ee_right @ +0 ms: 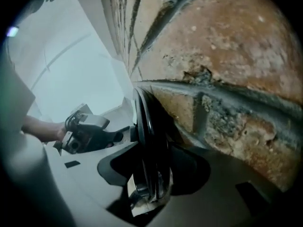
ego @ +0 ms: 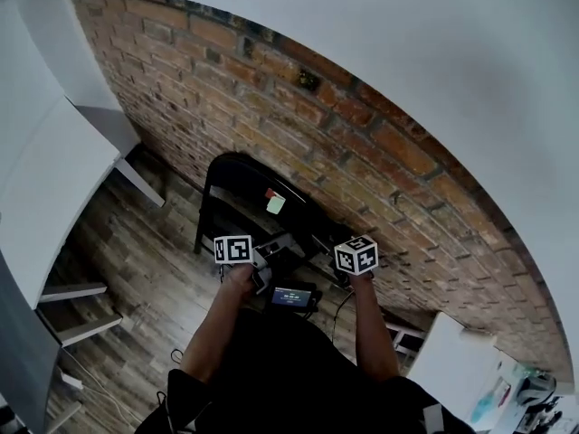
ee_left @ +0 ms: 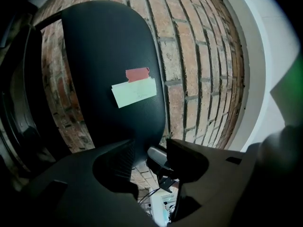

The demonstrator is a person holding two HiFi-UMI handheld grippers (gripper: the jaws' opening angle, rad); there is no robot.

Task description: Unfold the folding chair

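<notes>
Along the left edge of the head view we are seeing white shelving (ego: 54, 188) above a plank floor (ego: 145, 260). At centre the folding chair (ego: 244, 188) is standing folded flat against the brick wall (ego: 380, 161), and a white cabinet (ego: 452, 355) is sitting at lower right. Our left gripper (ee_left: 150, 161) is hovering with its jaws apart before the chair's black panel, where red tape (ee_left: 137, 74) is holding a pale green note (ee_left: 134, 91) whose writing is too faint to read. Only the right gripper view is showing our right gripper (ee_right: 151, 169) clamping the chair's thin edge, with the wall crowding close beside it.
</notes>
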